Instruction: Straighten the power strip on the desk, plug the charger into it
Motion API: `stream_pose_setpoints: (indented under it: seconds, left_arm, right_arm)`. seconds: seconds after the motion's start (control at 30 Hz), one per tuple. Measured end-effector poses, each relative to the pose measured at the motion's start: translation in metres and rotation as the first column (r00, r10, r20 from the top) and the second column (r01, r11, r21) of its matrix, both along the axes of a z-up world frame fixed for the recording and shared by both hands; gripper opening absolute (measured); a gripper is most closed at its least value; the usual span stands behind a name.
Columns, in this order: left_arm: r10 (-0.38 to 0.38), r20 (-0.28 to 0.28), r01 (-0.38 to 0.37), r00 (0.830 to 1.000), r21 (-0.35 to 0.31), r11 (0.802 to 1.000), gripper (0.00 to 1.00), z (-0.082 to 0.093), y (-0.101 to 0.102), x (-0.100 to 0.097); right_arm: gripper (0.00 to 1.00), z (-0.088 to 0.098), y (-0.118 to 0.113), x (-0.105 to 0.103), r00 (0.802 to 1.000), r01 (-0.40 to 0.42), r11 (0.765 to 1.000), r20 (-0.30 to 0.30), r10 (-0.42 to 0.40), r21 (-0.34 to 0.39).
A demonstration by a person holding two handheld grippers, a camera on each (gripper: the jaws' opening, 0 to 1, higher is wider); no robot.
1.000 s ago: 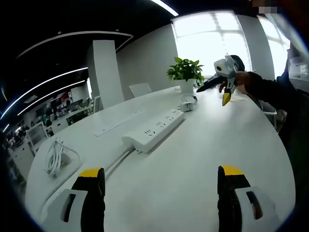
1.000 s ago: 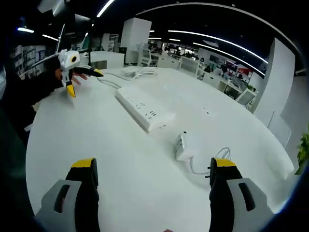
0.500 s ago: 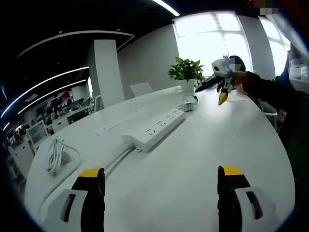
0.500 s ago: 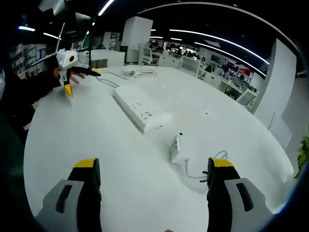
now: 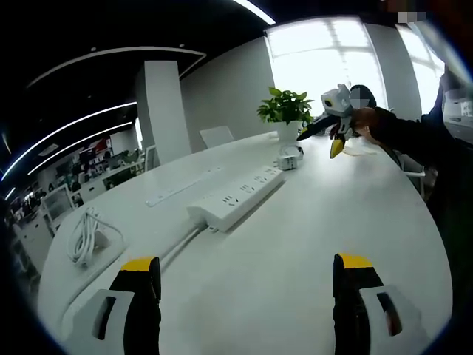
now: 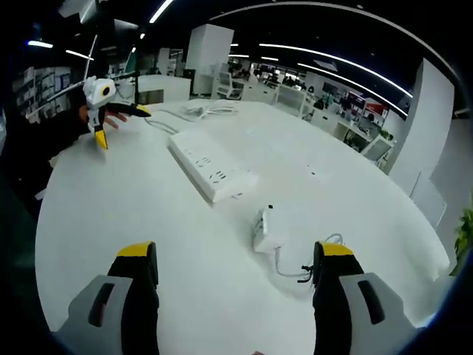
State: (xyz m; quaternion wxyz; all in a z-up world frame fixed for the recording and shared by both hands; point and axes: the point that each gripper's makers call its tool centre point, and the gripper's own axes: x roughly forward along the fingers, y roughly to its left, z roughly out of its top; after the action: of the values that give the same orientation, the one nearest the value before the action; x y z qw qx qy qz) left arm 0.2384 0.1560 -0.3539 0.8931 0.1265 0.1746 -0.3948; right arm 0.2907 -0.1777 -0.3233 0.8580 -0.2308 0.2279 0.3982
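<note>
So far nothing's plugged: charger (image 6: 264, 229) lies mid-desk (image 6: 148, 222) apart from the power strip (image 6: 209, 166); both grippers, left gripper (image 5: 245, 270) and right gripper (image 6: 235, 259), gape empty.

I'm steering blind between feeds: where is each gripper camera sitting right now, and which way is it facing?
Left gripper view: low over the desk, looking along the power strip toward the plant and windows; own open jaws at the bottom, right gripper and sleeve beyond.
Right gripper view: above the desk's other end, facing the charger and the strip; own open jaws below, left gripper upper left.
Shared: desk, power strip, charger, seen from opposite ends.
</note>
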Motion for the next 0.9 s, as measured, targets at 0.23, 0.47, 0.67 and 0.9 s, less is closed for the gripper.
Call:
stream_pose_setpoints:
  seconds: [0.23,0.47,0.67,0.9]
  left_arm:
    - [0.001,-0.006,-0.001,1.000,0.004,1.000,1.00,-0.002,0.001,-0.002]
    - [-0.002,-0.011,0.002,1.000,-0.003,1.000,1.00,-0.004,0.000,-0.003]
    - [0.001,-0.013,-0.001,1.000,0.001,1.000,1.00,-0.005,0.000,-0.003]
    - [0.006,-0.013,-0.006,1.000,0.002,1.000,1.00,-0.005,0.002,-0.003]
  right_arm:
    - [0.82,-0.004,-0.002,0.008,1.000,-0.006,1.000,-0.006,0.006,-0.021]
    - [0.78,-0.005,-0.005,0.016,1.000,-0.013,0.999,-0.016,0.012,-0.033]
    - [0.75,-0.007,-0.007,0.021,1.000,-0.007,1.000,-0.024,0.006,-0.021]
    - [0.72,-0.014,-0.009,0.023,0.999,-0.004,1.000,-0.035,0.002,-0.030]
